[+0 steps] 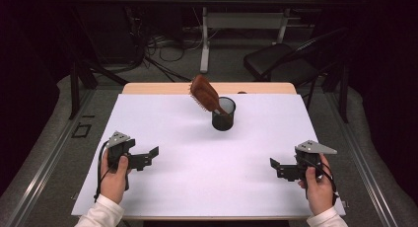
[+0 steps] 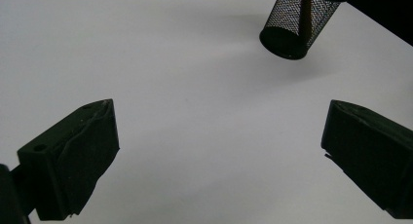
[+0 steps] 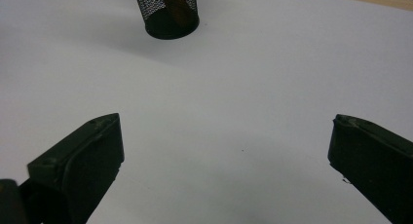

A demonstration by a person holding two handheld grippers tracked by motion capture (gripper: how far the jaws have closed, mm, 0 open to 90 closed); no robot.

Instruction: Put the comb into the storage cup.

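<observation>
Jaws of both grippers stand wide apart, nothing between them but bare white sheet.

Left gripper (image 1: pixel 148 157): held low over the white table cover (image 1: pixel 167 187), at the near left of the table in the high view. Jaws spread, pointing inward and slightly away from the person. In the left gripper view (image 2: pixel 219 151) the two black jaws rise at the lower left and lower right corners, with plain white surface in the gap. Left hand (image 1: pixel 114 175) wraps the handle; white sleeve cuff at the wrist.

Right gripper (image 1: pixel 277 166): near right of the table, jaws spread, pointing inward toward the middle. In the right gripper view (image 3: pixel 224 156) the same picture: jaws far to either side, white surface between. Right hand (image 1: pixel 318 185) on the handle, cable looping beside it.

Black mesh cup (image 1: pixel 223 113): upright on the cover, well ahead of both sets of jaws, beyond their tips and between the two grippers' lines. Ahead and right of the left jaws (image 2: pixel 297 24); ahead and left of the right jaws (image 3: pixel 168 12). Neither gripper touches it.

Brown hairbrush (image 1: pixel 204 91): stands handle-down in the cup, head tilted up and leftward over the rim, bristles facing down-left. Handle shows through the mesh in the right gripper view (image 3: pixel 173 5).
</observation>
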